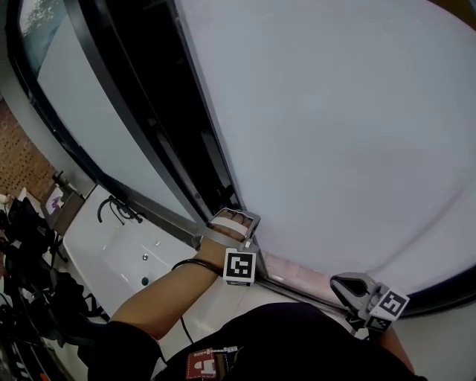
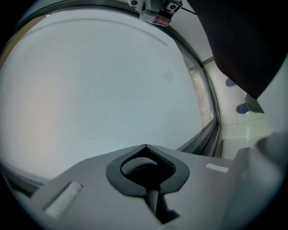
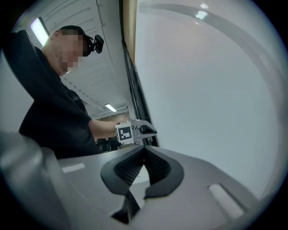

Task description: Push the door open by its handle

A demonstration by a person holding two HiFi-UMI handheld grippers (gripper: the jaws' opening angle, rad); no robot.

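The left gripper (image 2: pixel 145 148) has its jaws pressed together, with nothing between them. It points at the big white door (image 1: pixel 335 134). It is close to the door's edge, just beside the black frame (image 1: pixel 149 126). I cannot tell if its tip touches the door. The right gripper (image 3: pixel 144 150) is pressed together too and holds nothing. In the head view it sits low on the right, near the door's dark lower edge.

The door fills most of every view. It is plain and pale, like frosted glass. I cannot see a handle anywhere. It may be behind the left gripper, or out of sight.

I think the job is only just started. The left gripper is up at the door, which is a good place to push from. A dark gap runs along the frame, but I cannot tell if the door is shut or partly open. What is left is to press on the handle and push until the door stands wide.

There are no words to read. The cube (image 1: pixel 239 268) on each gripper has black and white squares, not letters. A red patch (image 1: pixel 204 365) on the person's dark top is too small to read. So is a small red and white bit (image 2: pixel 159 13) at the top of the door.
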